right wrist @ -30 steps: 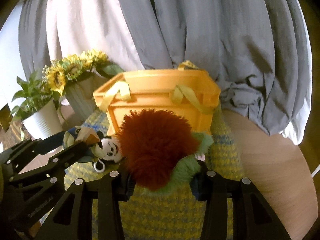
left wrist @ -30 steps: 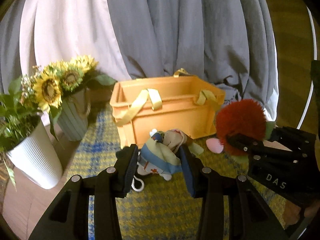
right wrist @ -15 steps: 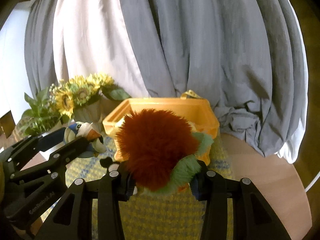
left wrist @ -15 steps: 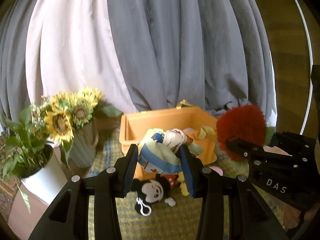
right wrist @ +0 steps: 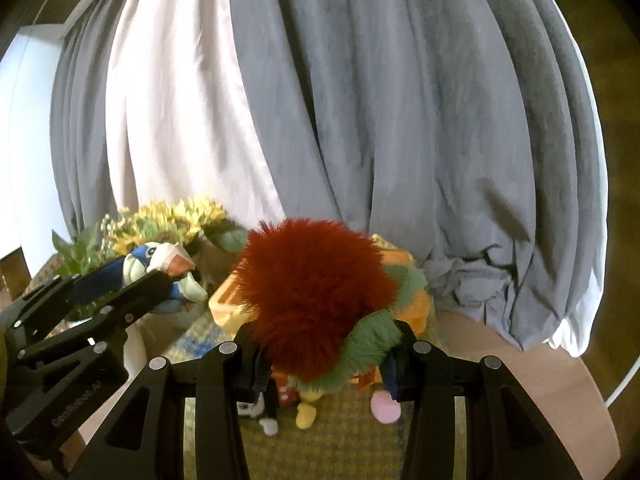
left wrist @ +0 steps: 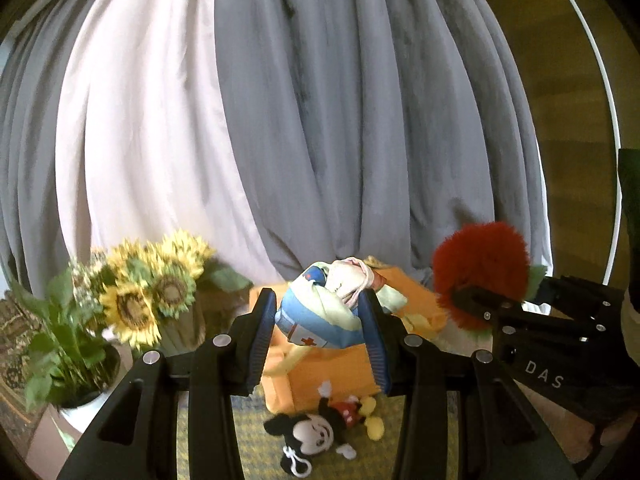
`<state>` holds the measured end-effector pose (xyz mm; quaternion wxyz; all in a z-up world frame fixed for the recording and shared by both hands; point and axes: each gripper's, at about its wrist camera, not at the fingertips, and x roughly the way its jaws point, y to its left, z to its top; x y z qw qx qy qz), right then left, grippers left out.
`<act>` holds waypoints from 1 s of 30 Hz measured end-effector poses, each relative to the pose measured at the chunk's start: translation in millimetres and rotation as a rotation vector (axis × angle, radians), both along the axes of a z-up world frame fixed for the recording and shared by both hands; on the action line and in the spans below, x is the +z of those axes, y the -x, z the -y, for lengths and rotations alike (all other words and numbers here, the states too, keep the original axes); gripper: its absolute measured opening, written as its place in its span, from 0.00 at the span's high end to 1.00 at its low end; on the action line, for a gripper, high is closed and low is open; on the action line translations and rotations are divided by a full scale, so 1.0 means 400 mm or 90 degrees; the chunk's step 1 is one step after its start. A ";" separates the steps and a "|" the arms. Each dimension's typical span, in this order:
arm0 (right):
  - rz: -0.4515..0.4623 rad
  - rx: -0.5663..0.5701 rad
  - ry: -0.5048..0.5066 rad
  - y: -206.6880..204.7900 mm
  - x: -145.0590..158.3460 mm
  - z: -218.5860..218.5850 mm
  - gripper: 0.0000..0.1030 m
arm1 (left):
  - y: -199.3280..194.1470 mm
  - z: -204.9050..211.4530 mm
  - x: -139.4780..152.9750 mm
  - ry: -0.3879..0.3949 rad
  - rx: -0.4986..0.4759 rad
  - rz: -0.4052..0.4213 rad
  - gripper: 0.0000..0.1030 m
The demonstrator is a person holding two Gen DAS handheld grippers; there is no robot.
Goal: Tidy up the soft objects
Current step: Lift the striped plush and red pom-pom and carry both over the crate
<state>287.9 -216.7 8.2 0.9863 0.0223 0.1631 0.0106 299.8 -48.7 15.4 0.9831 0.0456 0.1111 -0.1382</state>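
Nothing's binned yet: a blue-striped plush (left wrist: 320, 316) is clamped in the left tool (left wrist: 320, 336), a red fuzzy plush (right wrist: 316, 300) in the right tool (right wrist: 326, 364), both raised ahead of the orange bin (left wrist: 340, 364). A mouse plush (left wrist: 316, 432) is left on the worktop (right wrist: 520, 360) below.

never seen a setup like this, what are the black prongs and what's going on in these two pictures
No robot here: a person holds a two-fingered black tool in each hand, and each tool carries a camera looking along its fingers. The left tool pinches a blue striped soft toy. The right tool pinches a fuzzy red toy with green trim. Each view also catches the other tool at its edge. Both toys are held up near an orange storage bin. A Mickey Mouse plush lies on the woven mat. Sunflowers stand to the left.
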 end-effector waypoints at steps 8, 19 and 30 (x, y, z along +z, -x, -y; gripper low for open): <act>0.033 0.000 0.001 -0.029 0.039 -0.008 0.57 | -0.034 -0.005 0.038 0.001 0.000 0.035 0.59; 0.056 -0.001 0.005 -0.117 0.066 -0.013 0.57 | -0.130 -0.014 0.059 0.003 0.000 0.059 0.59; 0.034 0.005 0.010 -0.235 0.051 -0.009 0.57 | -0.253 -0.004 0.034 -0.009 0.002 0.037 0.59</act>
